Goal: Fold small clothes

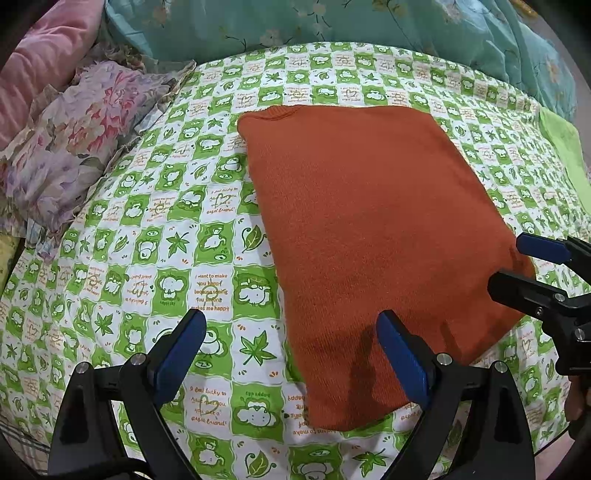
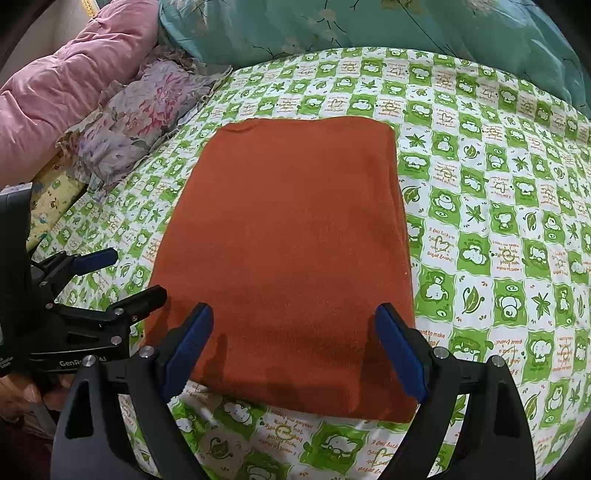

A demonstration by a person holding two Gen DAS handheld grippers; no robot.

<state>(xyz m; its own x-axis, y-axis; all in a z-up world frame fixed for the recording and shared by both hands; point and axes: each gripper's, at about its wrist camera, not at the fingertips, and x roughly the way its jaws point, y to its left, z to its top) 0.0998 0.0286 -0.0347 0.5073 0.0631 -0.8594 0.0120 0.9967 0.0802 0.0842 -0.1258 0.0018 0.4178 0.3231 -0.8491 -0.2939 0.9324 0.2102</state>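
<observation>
A rust-orange knit garment (image 1: 369, 229) lies folded into a flat rectangle on the green-and-white checked bedsheet (image 1: 147, 229); it also shows in the right wrist view (image 2: 288, 236). My left gripper (image 1: 291, 332) is open and empty, just above the garment's near left corner. My right gripper (image 2: 293, 328) is open and empty over the garment's near edge. The right gripper also shows at the right of the left wrist view (image 1: 517, 264), open. The left gripper shows at the left of the right wrist view (image 2: 133, 273), open.
A floral pillow (image 1: 74, 147) and a pink quilt (image 1: 40, 62) lie at the left. A teal flowered duvet (image 1: 332, 26) runs along the far side. A light green cloth (image 1: 565, 155) lies at the right edge of the sheet (image 2: 498, 221).
</observation>
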